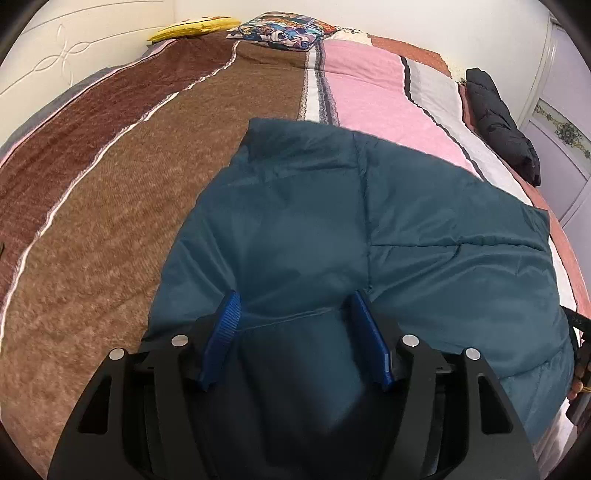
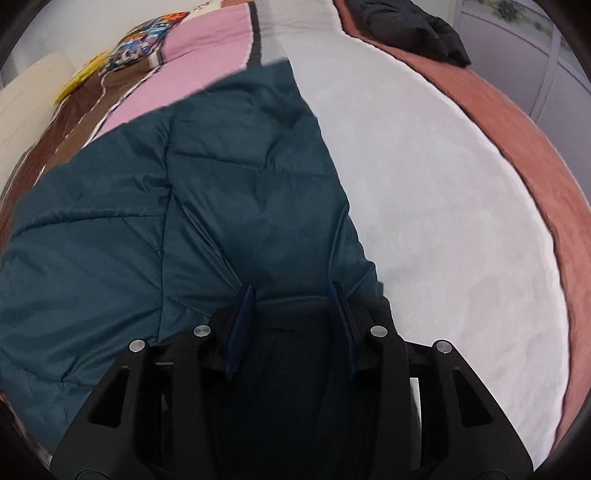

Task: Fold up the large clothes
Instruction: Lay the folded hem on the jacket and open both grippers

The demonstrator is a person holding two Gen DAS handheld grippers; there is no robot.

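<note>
A teal quilted jacket (image 1: 332,221) lies spread flat on the bed, its collar toward the pillows. My left gripper (image 1: 295,299) hovers over the near hem of the jacket, its blue fingers (image 1: 225,332) wide apart and open; fabric lies under and between them but the pads do not press on it. In the right wrist view the same jacket (image 2: 184,203) fills the left half. My right gripper (image 2: 291,287) sits over its near right corner, with the fingers (image 2: 242,317) apart and open above dark fabric.
The bed wears a striped brown, pink and white cover (image 1: 110,221) and a white blanket (image 2: 443,221). A folded black garment (image 1: 502,122) lies by the far right edge. A yellow pillow (image 1: 192,27) and a patterned pillow (image 1: 280,31) sit at the head. A wardrobe (image 1: 565,129) stands to the right.
</note>
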